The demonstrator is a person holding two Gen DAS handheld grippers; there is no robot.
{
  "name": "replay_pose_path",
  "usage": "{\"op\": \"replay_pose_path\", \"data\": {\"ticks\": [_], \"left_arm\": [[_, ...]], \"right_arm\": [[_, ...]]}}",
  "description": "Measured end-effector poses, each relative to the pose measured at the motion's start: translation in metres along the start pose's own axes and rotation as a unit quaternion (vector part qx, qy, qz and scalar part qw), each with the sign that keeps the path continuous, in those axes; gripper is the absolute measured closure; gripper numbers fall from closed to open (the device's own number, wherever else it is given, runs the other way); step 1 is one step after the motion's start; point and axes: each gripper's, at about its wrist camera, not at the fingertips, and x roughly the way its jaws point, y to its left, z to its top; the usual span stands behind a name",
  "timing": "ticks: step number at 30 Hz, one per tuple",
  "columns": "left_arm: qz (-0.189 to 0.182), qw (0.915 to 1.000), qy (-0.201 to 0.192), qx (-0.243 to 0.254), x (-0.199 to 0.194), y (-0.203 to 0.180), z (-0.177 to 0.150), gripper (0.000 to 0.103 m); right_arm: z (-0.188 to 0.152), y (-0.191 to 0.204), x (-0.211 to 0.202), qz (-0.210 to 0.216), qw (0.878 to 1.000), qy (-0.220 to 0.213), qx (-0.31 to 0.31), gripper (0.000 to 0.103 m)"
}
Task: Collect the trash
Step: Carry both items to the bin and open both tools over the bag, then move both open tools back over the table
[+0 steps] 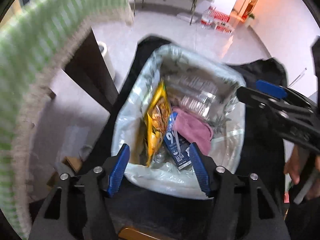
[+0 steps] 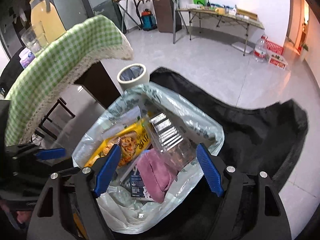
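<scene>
The left gripper (image 1: 159,167) is spread wide and empty over the clear-plastic-lined trash bin (image 1: 230,156). The right gripper (image 2: 159,173) is spread wide too. The dark blue carton (image 1: 177,148) lies inside. The hands should be lifted straight up, so the liner is not snagged.

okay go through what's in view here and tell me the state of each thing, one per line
left gripper: open, empty, above the bag.
right gripper: open, empty.
trash bag: mouth open, partly filled.
yellow snack packet: inside, crumpled.
pink cloth: inside, folded.
blue carton: inside, tilted.
clear plastic container: inside, on top.
</scene>
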Motion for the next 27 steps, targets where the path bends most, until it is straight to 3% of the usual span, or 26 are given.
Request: {"op": "replay_pose_path", "data": {"ticks": [7,8,11,14,17,21,25,26,27], "left_arm": [[0.008,0.9917,-0.116,-0.055,-0.096,0.036,-0.003,0.037],[0.011,0.9881,-0.139,-0.064,-0.115,0.044,-0.005,0.032],[0.033,0.9777,-0.190,-0.082,-0.152,0.056,-0.010,0.030],[0.041,0.9698,-0.224,-0.088,-0.187,0.067,-0.026,0.019],[0.045,0.9621,-0.252,-0.093,-0.218,0.081,-0.047,0.016],[0.077,0.9403,-0.299,-0.143,-0.266,0.117,-0.089,0.015],[0.116,0.9229,-0.315,-0.188,-0.298,0.148,-0.123,0.014],[0.118,0.9201,-0.319,-0.193,-0.302,0.153,-0.129,0.014],[0.125,0.9121,-0.329,-0.210,-0.313,0.164,-0.142,0.014]], "right_arm": [[0.020,0.023,-0.048,-0.020,0.998,-0.053,-0.028,0.028],[0.023,0.027,-0.055,-0.021,0.997,-0.062,-0.032,0.028],[0.034,0.045,-0.082,-0.018,0.994,-0.099,-0.045,0.028],[0.044,0.065,-0.103,-0.009,0.990,-0.128,-0.054,0.024],[0.050,0.088,-0.125,0.024,0.984,-0.166,-0.059,0.022],[0.054,0.126,-0.144,0.082,0.976,-0.191,-0.063,0.022],[0.053,0.174,-0.158,0.112,0.967,-0.210,-0.089,0.022],[0.052,0.187,-0.162,0.127,0.964,-0.214,-0.094,0.017],[0.050,0.197,-0.163,0.138,0.962,-0.216,-0.095,0.016]]}}
